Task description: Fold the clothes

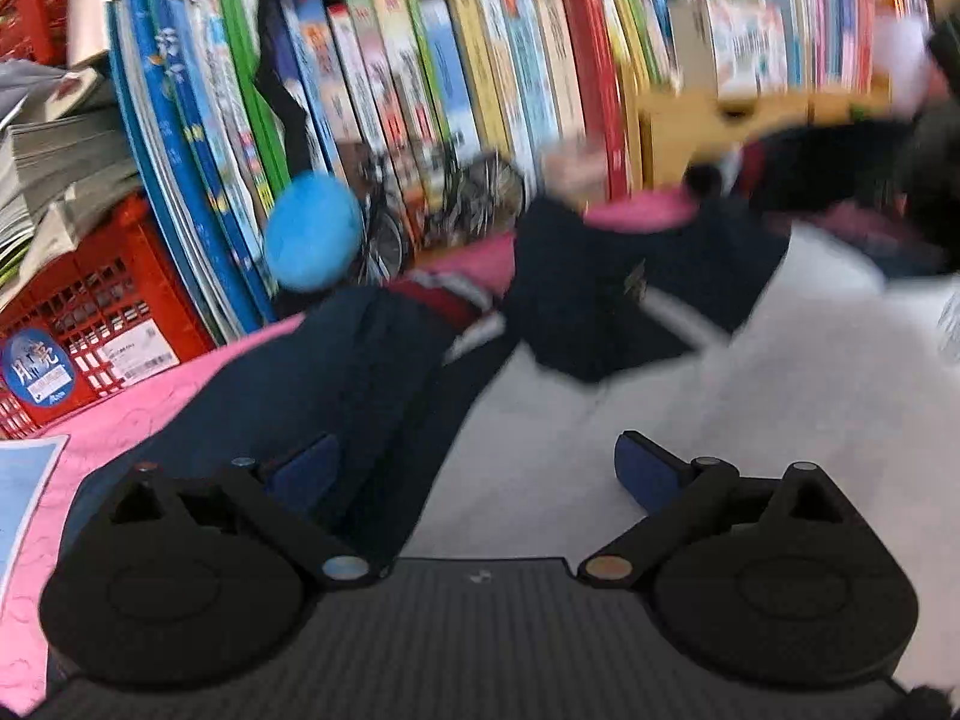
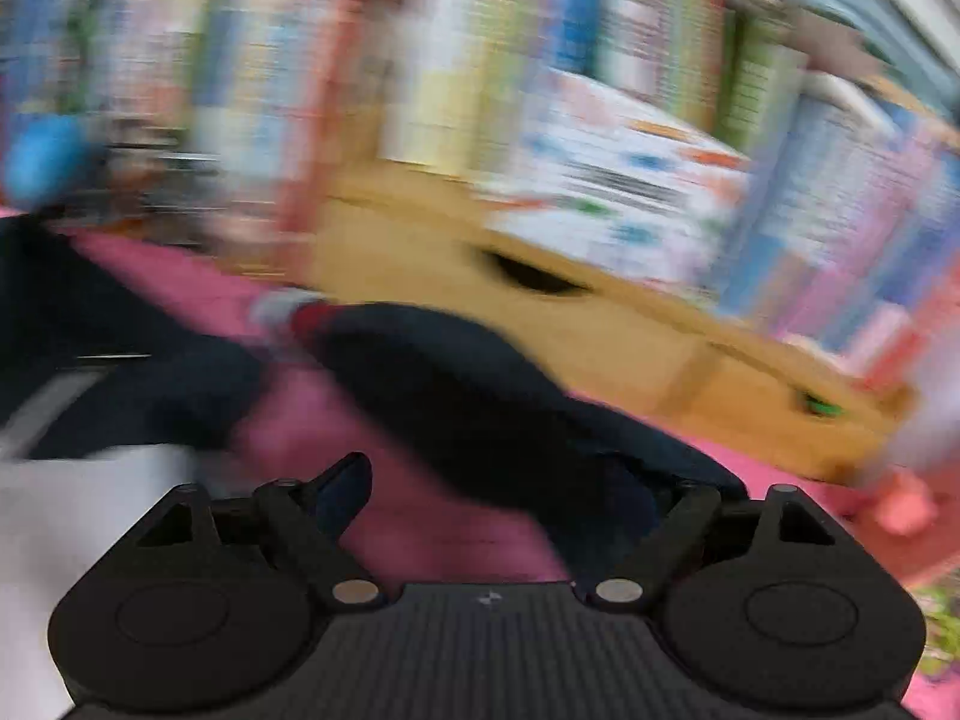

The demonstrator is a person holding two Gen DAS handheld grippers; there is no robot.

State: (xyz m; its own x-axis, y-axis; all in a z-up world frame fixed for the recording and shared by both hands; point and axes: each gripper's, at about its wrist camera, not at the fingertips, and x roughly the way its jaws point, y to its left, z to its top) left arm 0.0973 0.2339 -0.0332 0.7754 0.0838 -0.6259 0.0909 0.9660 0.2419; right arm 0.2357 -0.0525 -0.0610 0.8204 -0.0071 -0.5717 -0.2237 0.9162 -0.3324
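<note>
Your left gripper (image 1: pixel 474 468) and right gripper (image 2: pixel 510 492) are both spread, holding nothing, just before the navy garment (image 1: pixel 336 360).

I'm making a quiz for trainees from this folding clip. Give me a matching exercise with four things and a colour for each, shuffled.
Things:
1. garment
2. crate
3. cover under the clothes
4. round soft ball

Colours:
A. red
B. light blue
C. dark navy
D. pink

Pairs: 1-C, 2-A, 3-D, 4-B
</note>
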